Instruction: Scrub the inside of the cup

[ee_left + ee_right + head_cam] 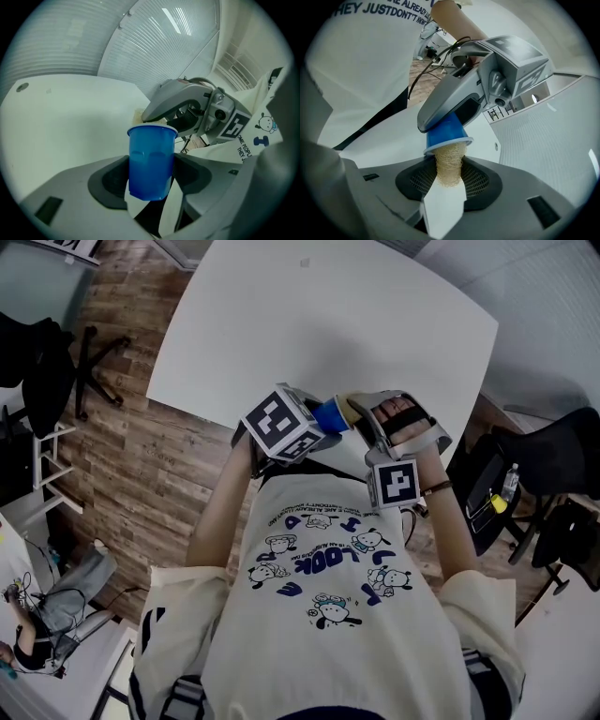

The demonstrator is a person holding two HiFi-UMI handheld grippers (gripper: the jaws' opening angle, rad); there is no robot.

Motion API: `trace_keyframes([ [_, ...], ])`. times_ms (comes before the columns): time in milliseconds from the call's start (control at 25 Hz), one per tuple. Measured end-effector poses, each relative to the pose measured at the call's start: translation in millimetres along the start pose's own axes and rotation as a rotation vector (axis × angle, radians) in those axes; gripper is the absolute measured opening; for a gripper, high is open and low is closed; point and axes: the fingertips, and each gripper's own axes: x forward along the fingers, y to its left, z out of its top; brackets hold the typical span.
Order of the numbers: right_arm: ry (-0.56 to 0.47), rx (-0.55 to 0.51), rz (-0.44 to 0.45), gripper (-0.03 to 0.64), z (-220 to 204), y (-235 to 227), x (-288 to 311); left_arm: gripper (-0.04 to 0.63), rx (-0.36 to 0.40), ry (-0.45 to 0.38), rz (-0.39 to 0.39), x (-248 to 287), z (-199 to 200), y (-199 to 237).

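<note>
At the far left of the head view a dark office chair (47, 362) stands on the wooden floor (159, 465). Beside it is the white surface (328, 324), with bare top.

Over its near edge, in front of the person's printed white shirt (319, 587), the two grippers meet in the air. The left gripper (317, 420) carries its marker cube (281, 423) on top. In the left gripper view its fingers (110, 180) are clamped on the sides of the blue cup (151, 161), pads pressing the wall. The cup's base is nearer the camera and its rim points away along the fingers. The cup is held clear of the surface, its mouth turned toward the other gripper.

Just to the right, a pale, fibrous scrubber (450, 164) sits in that mouth. The right gripper view shows its far end inside the rim and its near end pinched between that gripper's fingers (417, 180), which are closed on it.

The right gripper (364, 414) comes in from the right, its own marker cube facing the person.

At the far right another dark chair (553, 456) stands well apart from the surface.
</note>
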Motion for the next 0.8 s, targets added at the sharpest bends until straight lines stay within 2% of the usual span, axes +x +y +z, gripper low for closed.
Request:
trace_keyframes([
  [240, -0.008, 0.053, 0.080, 0.179, 2.3, 13.2, 0.0, 0.311, 0.133, 0.070, 0.102, 0.6, -2.9, -1.1],
  [520, -0.087, 0.242, 0.137, 0.178, 10.1, 9.5, 2.4, 0.305, 0.291, 0.159, 0.231, -1.4, -5.6, 3.3],
  [800, -0.172, 0.436, 0.304, 0.178, 17.5, 19.3, 1.6, 0.305, 0.445, 0.235, 0.279, -2.8, -9.9, 2.9],
])
